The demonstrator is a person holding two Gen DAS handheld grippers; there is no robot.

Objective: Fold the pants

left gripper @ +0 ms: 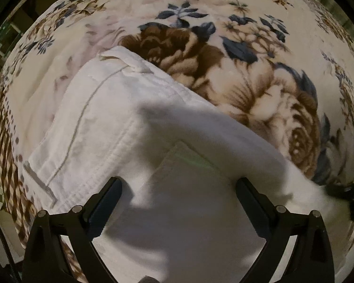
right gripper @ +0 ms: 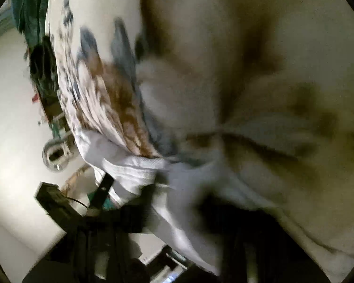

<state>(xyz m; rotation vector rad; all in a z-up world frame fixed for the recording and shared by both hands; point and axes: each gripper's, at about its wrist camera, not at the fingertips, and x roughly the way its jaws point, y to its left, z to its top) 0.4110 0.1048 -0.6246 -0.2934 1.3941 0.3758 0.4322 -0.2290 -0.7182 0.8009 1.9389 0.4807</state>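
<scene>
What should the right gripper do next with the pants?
Probably carry the gripped cloth up and over toward the waistband. The white pants lie on the floral blanket, with the left gripper open above them. The right gripper, blurred, looks shut on pants fabric, so one end seems ready to fold; the grip itself is hard to confirm.

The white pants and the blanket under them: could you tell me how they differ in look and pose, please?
The white pants are plain with stitched seams; the blanket carries brown roses and blue leaves. The pants lie folded at a slant, while the blanket lies spread out beneath them. The pants look like smooth woven cloth, the blanket fuzzy. Both have a pale base colour.
</scene>
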